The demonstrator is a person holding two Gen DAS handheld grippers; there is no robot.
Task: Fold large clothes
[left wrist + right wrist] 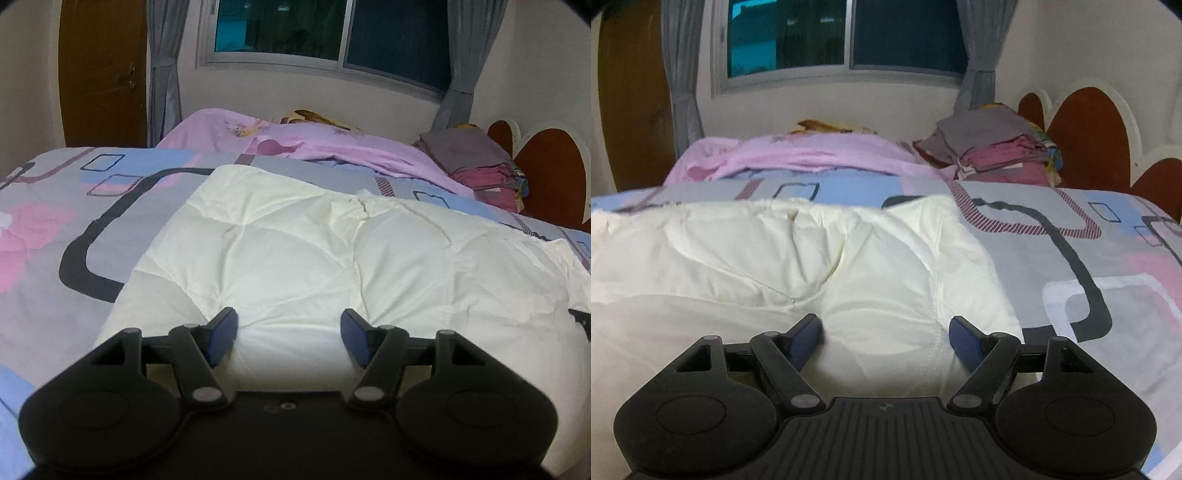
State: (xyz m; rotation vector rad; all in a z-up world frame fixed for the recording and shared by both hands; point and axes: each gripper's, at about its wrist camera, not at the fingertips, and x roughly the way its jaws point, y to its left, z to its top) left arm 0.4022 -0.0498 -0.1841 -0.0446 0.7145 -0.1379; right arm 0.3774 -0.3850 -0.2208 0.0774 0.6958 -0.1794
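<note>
A cream quilted comforter (295,240) lies spread on the bed, its near edge bunched up toward me. My left gripper (289,334) sits at that near edge, jaws held wide, with a thick roll of the comforter filling the gap and touching both blue pads (221,338). In the right wrist view the same comforter (757,251) reaches to the right as far as its stitched edge. My right gripper (886,338) holds a thick bulge of it in the same way, pads (966,345) against the fabric on both sides.
The bed carries a grey, blue and pink patterned cover (1071,258). A pink blanket (332,144) lies bunched at the far side. Folded clothes (997,147) are stacked by the brown headboard (1089,136). Window (314,33), curtains and a wooden door (103,70) stand beyond.
</note>
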